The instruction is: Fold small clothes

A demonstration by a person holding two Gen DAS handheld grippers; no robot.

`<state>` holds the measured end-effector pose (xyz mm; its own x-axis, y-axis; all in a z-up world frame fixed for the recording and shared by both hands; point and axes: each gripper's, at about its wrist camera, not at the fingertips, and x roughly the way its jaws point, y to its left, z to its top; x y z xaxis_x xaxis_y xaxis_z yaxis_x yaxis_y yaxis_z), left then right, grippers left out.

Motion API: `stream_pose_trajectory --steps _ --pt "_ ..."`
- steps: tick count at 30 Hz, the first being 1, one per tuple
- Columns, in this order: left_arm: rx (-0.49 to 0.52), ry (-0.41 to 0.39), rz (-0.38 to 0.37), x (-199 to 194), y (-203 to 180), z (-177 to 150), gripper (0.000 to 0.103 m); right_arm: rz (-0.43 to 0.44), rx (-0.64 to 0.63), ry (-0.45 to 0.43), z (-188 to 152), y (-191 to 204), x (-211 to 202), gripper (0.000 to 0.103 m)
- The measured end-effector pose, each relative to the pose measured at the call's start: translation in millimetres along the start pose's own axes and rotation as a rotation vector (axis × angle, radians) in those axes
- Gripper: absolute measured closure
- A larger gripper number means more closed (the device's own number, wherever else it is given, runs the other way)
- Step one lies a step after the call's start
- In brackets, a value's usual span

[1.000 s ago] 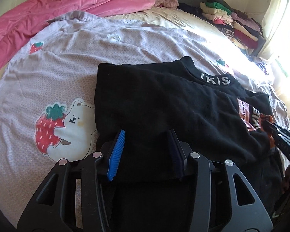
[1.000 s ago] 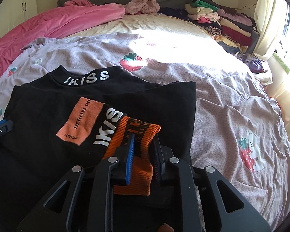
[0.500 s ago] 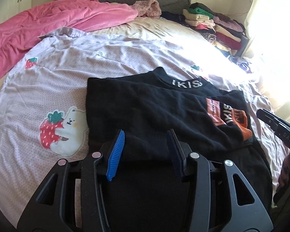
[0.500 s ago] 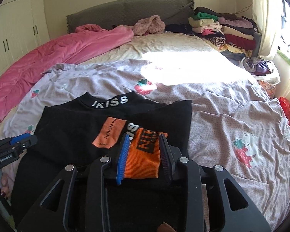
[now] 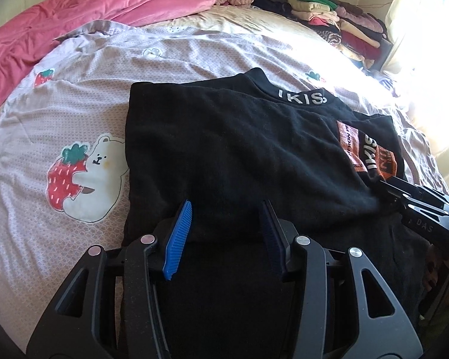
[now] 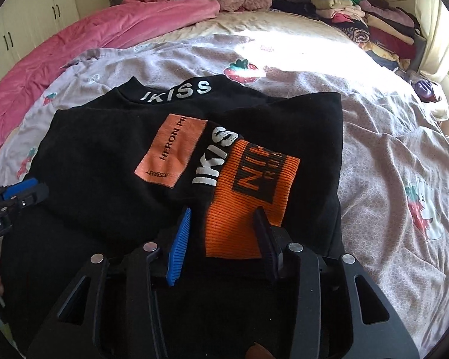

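Presently, my left gripper (image 5: 224,233) stands with its jaws wide apart, nothing between them, at the near edge of the black sweatshirt (image 5: 239,149); the blue pad (image 5: 178,240) sits just over the folded hem; my right gripper (image 6: 221,242) is likewise spread wide, its jaws to either side of the orange ribbed cuff (image 6: 248,209) without clamping it, as far as I can judge. The cuff belongs to a sleeve laid across the chest, partly over the orange patch (image 6: 170,152) and the white lettering; the collar (image 6: 176,91) points to the far side. The garment lies flat on the lilac strawberry-print sheet (image 5: 74,95), near the middle of the bed; a pink blanket (image 5: 74,15) lies far left, and a stack of folded clothes (image 6: 374,24) sits far right.

Assessment: both sleeves appear turned in and the lower part looks doubled under my grippers, so the fold is partly made; I judge both grippers to have let go. The next move calls for pinching the near edge at both corners and carrying it evenly toward the collar, keeping the cuff from sliding out.
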<state>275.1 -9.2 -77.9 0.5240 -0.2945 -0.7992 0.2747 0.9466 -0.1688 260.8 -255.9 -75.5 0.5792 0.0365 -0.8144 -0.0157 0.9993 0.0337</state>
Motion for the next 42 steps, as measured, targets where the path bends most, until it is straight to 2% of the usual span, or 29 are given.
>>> stream_pose_trajectory --steps 4,8,13,17,22,31,39,42 --pt "-0.001 -0.009 -0.007 -7.1 -1.9 -0.7 0.055 0.011 0.01 -0.029 -0.6 -0.9 -14.9 0.059" --pt "-0.003 -0.018 -0.01 -16.1 -4.6 -3.0 0.047 0.035 0.045 -0.051 -6.4 -6.6 -29.8 0.054" --pt "-0.011 -0.039 -0.006 -29.5 -2.9 -5.7 0.037 0.043 0.05 -0.076 -14.6 -7.7 -50.2 0.041" --pt "-0.03 -0.066 0.002 -43.6 2.3 -9.4 0.023 0.061 0.048 -0.109 -17.5 -7.1 -67.5 0.033" --pt "-0.057 -0.089 0.002 -59.7 7.9 -14.2 0.01 0.062 0.041 -0.161 -21.4 -6.0 -93.0 0.02" --pt "-0.069 -0.14 -0.004 -92.3 9.8 -25.6 0.009 0.043 0.032 -0.227 -34.6 -3.9 -128.6 0.012" --pt "-0.074 -0.142 -0.003 -108.2 13.6 -44.8 0.009 0.015 0.053 -0.237 -56.3 -10.9 -150.9 0.012" --pt "-0.041 -0.147 0.028 -111.1 11.3 -52.2 0.009 0.004 0.06 -0.237 -66.7 -14.6 -158.0 0.012"
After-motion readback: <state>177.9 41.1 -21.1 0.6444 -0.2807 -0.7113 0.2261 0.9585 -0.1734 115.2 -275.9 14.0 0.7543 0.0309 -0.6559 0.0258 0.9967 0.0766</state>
